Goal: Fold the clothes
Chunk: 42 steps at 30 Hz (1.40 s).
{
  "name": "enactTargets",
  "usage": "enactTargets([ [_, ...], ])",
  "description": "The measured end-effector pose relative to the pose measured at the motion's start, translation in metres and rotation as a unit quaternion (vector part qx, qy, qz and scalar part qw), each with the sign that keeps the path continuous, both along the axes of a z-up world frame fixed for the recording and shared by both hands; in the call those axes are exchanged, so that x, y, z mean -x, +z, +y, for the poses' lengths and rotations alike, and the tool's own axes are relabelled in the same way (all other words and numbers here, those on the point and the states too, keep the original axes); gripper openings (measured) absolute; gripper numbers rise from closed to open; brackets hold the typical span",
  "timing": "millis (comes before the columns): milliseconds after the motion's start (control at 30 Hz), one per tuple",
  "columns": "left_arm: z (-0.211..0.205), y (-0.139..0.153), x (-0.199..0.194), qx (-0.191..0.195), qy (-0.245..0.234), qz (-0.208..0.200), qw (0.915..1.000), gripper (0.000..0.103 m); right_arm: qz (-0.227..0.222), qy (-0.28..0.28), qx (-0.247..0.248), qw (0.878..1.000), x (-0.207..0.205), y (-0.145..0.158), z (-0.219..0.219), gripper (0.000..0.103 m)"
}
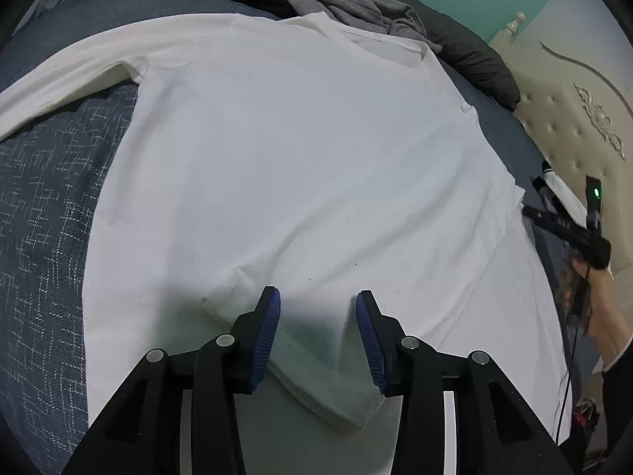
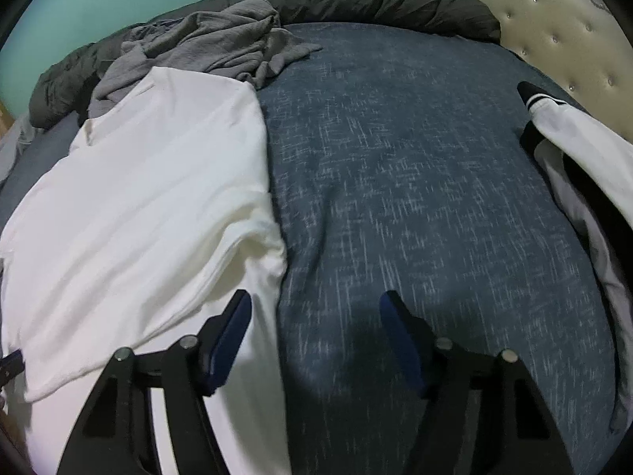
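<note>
A white long-sleeved shirt (image 1: 285, 150) lies spread flat on the blue bedspread (image 1: 43, 213). One sleeve stretches out to the left; the other is folded in over the body. My left gripper (image 1: 318, 301) hovers open over the shirt's near part, a cloth fold lying between its blue pads (image 1: 267, 336). In the right wrist view the same white shirt (image 2: 138, 206) fills the left side. My right gripper (image 2: 314, 304) is open above the shirt's right edge and the blue bedspread (image 2: 415, 182), holding nothing. The right gripper's body (image 1: 569, 229) shows at the left view's right edge, held by a hand.
Crumpled grey clothes (image 2: 209, 47) and a dark rolled duvet (image 2: 376, 0) lie along the bed's far side. A white-and-black garment (image 2: 573, 146) lies at the right edge of the bed. A cream tufted headboard (image 1: 569, 118) stands on the right.
</note>
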<state>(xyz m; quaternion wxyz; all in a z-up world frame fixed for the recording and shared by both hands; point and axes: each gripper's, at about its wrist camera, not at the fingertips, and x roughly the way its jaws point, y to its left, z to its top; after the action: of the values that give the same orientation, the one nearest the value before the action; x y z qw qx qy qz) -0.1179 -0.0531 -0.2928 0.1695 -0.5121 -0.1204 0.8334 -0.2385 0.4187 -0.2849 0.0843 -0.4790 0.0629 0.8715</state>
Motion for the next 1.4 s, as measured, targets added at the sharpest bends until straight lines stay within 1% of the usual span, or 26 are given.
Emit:
enactTargets([
  [67,0.003,-0.001,0.002,0.004,-0.004,0.001,1.0000,0.044,-0.001,0.003,0.004,1.000,0.007,-0.003,0.001,0.052],
  [200,0.007,-0.002,0.007,0.002,-0.005,-0.001,1.0000,0.045,0.000,0.026,0.011,1.000,0.016,-0.003,-0.003,0.047],
  [233,0.003,-0.002,0.003,0.003,-0.005,-0.001,1.0000,0.045,0.002,0.029,0.013,0.999,0.016,-0.003,-0.003,0.047],
  [267,-0.002,-0.001,-0.001,0.003,-0.005,0.000,1.0000,0.045,0.004,0.031,0.015,0.999,0.016,-0.002,-0.003,0.045],
  [300,-0.006,0.000,-0.005,0.003,-0.006,0.000,1.0000,0.045,0.006,0.034,0.017,0.999,0.016,-0.002,-0.003,0.033],
  [333,-0.011,0.001,-0.009,0.003,-0.006,0.000,1.0000,0.045,0.008,0.036,0.019,0.999,0.016,-0.002,-0.003,0.025],
  [367,-0.006,0.000,-0.005,0.003,-0.005,0.000,1.0000,0.045,0.010,0.039,0.021,0.999,0.017,-0.002,-0.003,0.013],
  [400,-0.001,-0.001,-0.001,0.003,-0.005,-0.001,1.0000,0.045,0.012,0.041,0.023,0.999,0.017,-0.002,-0.003,0.008],
  [467,-0.002,-0.001,0.000,0.005,-0.005,-0.001,1.0000,0.045,0.016,0.046,0.027,0.998,0.017,-0.001,-0.003,0.006],
  [567,-0.002,-0.001,0.000,0.008,-0.005,-0.002,1.0000,0.045,0.028,0.046,0.028,0.998,0.006,0.002,0.002,0.005],
  [667,-0.003,-0.001,-0.001,0.013,-0.008,-0.001,0.9999,0.045,0.030,0.046,0.028,0.998,0.001,-0.002,0.004,0.004],
  [800,-0.008,-0.001,0.000,0.001,-0.005,-0.005,1.0000,0.045,0.034,0.049,0.044,0.997,0.002,-0.008,0.009,0.005],
  [867,-0.009,-0.001,0.001,-0.003,-0.004,-0.007,1.0000,0.045,0.036,0.042,0.054,0.997,0.000,-0.007,0.015,0.005],
  [933,-0.008,0.000,0.002,-0.001,-0.004,-0.007,1.0000,0.045,0.038,0.024,0.054,0.998,-0.006,-0.002,0.023,0.008],
  [967,-0.008,0.000,0.002,0.000,-0.005,-0.007,1.0000,0.045,0.046,0.014,0.063,0.997,-0.010,0.001,0.029,0.010],
  [1033,-0.008,0.001,0.001,0.002,-0.005,-0.007,1.0000,0.047,0.070,-0.007,0.105,0.992,-0.016,0.010,0.043,0.026],
  [1067,-0.010,0.002,0.000,0.002,-0.006,-0.007,1.0000,0.047,0.080,-0.017,0.120,0.989,-0.016,0.014,0.047,0.043],
  [1100,-0.011,0.002,-0.001,0.003,-0.006,-0.007,1.0000,0.047,0.086,-0.019,0.135,0.987,-0.014,0.017,0.048,0.050],
  [1167,-0.010,0.003,-0.001,0.005,-0.007,-0.007,0.9999,0.047,0.090,-0.015,0.161,0.983,-0.006,0.021,0.045,0.050],
  [1267,-0.009,0.003,-0.001,0.005,-0.007,-0.007,0.9999,0.048,0.066,-0.001,0.177,0.982,0.005,0.019,0.031,0.050],
  [1333,-0.009,0.003,0.000,0.004,-0.007,-0.007,0.9999,0.048,0.063,-0.008,0.184,0.981,0.004,0.016,0.033,0.049],
  [1367,-0.008,0.003,0.000,0.004,-0.007,-0.007,0.9999,0.048,0.062,-0.012,0.187,0.980,0.004,0.014,0.034,0.044],
  [1400,-0.008,0.003,0.001,0.003,-0.008,-0.007,0.9999,0.048,0.060,-0.015,0.191,0.980,0.004,0.012,0.035,0.031],
])
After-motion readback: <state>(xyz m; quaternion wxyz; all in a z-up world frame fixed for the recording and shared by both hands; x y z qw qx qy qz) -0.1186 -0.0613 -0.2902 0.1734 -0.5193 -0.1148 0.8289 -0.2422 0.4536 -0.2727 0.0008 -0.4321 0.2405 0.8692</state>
